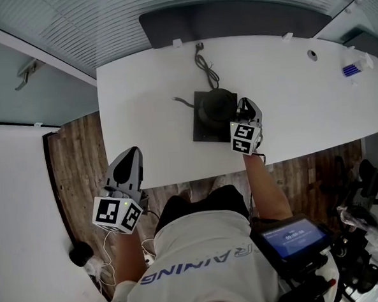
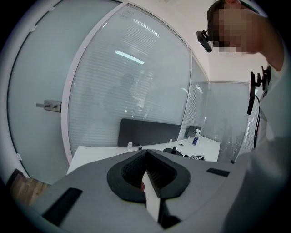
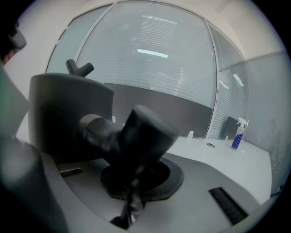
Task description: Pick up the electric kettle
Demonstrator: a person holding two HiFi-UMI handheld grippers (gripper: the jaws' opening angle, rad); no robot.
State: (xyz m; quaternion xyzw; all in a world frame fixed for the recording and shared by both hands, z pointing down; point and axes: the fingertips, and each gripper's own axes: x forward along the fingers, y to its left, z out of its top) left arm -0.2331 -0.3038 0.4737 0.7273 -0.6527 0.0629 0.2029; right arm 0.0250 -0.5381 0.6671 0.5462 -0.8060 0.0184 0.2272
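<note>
Two grippers are in play, but only one is engaged. Nearest the person, the left gripper [image 1: 132, 154] hangs off the table's near edge over the wooden floor, well apart from everything. Its own view shows the jaws pressed together with nothing between them. Further out, the right gripper [image 1: 244, 104] reaches over the white table [image 1: 314, 107], clenched on the handle [image 3: 136, 132] of the electric kettle [image 1: 215, 106], which fills the space between its jaws in the right gripper view. The kettle stands upright on a dark square base [image 1: 204, 132] near the middle of the table. Its body lies just left of and slightly beyond the right gripper's tips, with the handle pointing back toward that gripper. What looks like a thin spout [image 1: 182, 102] points the opposite way. The right hand is plainly the nearer one. Since the kettle's long axis is vertical, the lift probably has to go straight up to clear the base. Beyond it a cord [image 1: 204, 63] runs toward the far edge, and a spray bottle [image 1: 352, 69] sits far right.
</note>
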